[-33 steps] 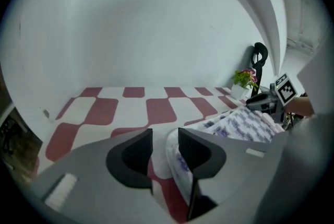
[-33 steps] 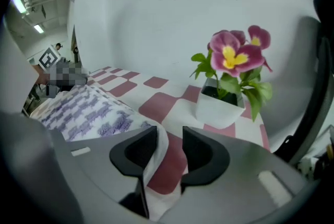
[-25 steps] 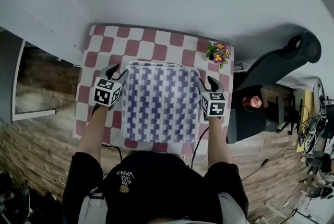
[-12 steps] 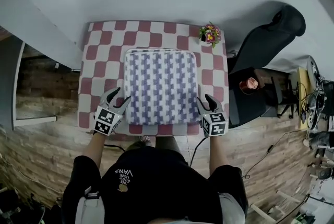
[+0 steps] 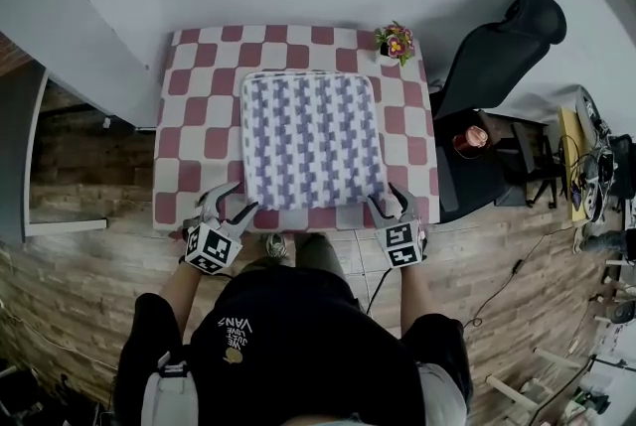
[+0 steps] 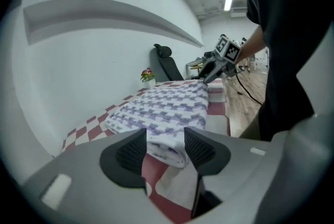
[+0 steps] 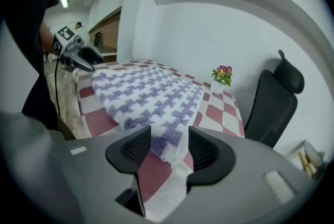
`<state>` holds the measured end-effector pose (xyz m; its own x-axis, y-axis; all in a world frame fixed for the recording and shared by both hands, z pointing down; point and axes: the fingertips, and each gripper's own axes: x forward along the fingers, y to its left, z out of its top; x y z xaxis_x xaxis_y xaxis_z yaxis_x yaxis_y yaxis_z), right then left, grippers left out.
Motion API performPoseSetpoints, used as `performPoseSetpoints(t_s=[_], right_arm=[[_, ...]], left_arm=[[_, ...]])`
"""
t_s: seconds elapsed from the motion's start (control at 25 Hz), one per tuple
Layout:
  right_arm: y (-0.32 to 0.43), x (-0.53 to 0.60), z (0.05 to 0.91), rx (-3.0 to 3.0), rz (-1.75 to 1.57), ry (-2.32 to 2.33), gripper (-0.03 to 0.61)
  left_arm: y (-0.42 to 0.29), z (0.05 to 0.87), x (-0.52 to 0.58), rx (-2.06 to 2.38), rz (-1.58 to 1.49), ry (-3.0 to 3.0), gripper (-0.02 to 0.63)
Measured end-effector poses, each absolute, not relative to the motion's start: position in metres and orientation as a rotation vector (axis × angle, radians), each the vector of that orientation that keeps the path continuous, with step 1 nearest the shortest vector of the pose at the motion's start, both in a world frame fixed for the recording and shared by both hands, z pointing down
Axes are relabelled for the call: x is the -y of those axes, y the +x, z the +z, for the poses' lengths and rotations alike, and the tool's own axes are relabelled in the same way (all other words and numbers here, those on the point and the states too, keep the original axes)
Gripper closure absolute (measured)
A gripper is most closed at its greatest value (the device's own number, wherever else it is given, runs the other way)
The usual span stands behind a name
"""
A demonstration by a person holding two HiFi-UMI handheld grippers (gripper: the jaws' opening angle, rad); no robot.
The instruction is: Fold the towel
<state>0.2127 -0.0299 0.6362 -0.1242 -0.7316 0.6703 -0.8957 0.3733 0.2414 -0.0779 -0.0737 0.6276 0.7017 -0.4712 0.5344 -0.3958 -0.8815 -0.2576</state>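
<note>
A white towel with a purple houndstooth pattern (image 5: 310, 138) lies flat, folded to a square, on the red-and-white checkered table (image 5: 199, 106). My left gripper (image 5: 231, 208) hovers at the towel's near left corner, its jaws having just spread wide. In the left gripper view the towel (image 6: 167, 105) has its corner in the gap between the pads, which do not press on it. My right gripper (image 5: 388, 204) is at the near right corner. Its jaws have just been opening, and in the right gripper view the towel (image 7: 148, 95) has its corner loose between them.
A small flower pot (image 5: 396, 42) stands at the table's far right corner. A black office chair (image 5: 497, 47) and a low stand with a red cup (image 5: 465, 140) are to the right. A grey wall runs behind the table. The person's body is close to the near edge.
Both grippers have drawn back along the towel's sides from its far part to its near corners. Their jaws stand wider now. The towel lies as before.
</note>
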Motion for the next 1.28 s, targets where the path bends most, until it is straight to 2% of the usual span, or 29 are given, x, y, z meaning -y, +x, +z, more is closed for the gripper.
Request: performPoseSetpoints(t_s=[0.16, 0.4, 0.84, 1.0, 1.04, 1.08, 1.12, 1.16, 1.28], right_arm=[[0.19, 0.014, 0.643, 1.847, 0.091, 1.237, 0.364], [0.198, 0.012, 0.663, 1.749, 0.059, 1.083, 0.364], [0.197, 0.017, 0.688, 1.716, 0.067, 0.861, 0.378], [0.195, 0.016, 0.692, 1.76, 0.14, 0.822, 0.433], [0.196, 0.017, 0.692, 1.764, 0.151, 0.819, 0.442], [0.198, 0.019, 0.692, 1.761, 0.156, 0.829, 0.445], [0.201, 0.022, 0.691, 1.751, 0.153, 0.845, 0.507], [0.204, 0.024, 0.692, 1.739, 0.146, 0.858, 0.53], [0.203, 0.028, 0.692, 1.716, 0.13, 0.857, 0.549]], left_arm=[[-0.068, 0.631, 0.052, -0.446, -0.932, -2.657, 0.413], [-0.062, 0.648, 0.035, -0.144, -1.026, -2.466, 0.413], [-0.074, 0.688, 0.043, -0.045, -1.329, -2.501, 0.428], [-0.075, 0.693, 0.046, -0.07, -1.394, -2.606, 0.481], [-0.074, 0.693, 0.049, -0.078, -1.403, -2.618, 0.516], [-0.074, 0.693, 0.05, -0.079, -1.41, -2.62, 0.519], [-0.073, 0.693, 0.051, -0.076, -1.414, -2.615, 0.522], [-0.072, 0.693, 0.052, -0.075, -1.414, -2.606, 0.522], [-0.072, 0.691, 0.054, -0.12, -1.395, -2.601, 0.529]])
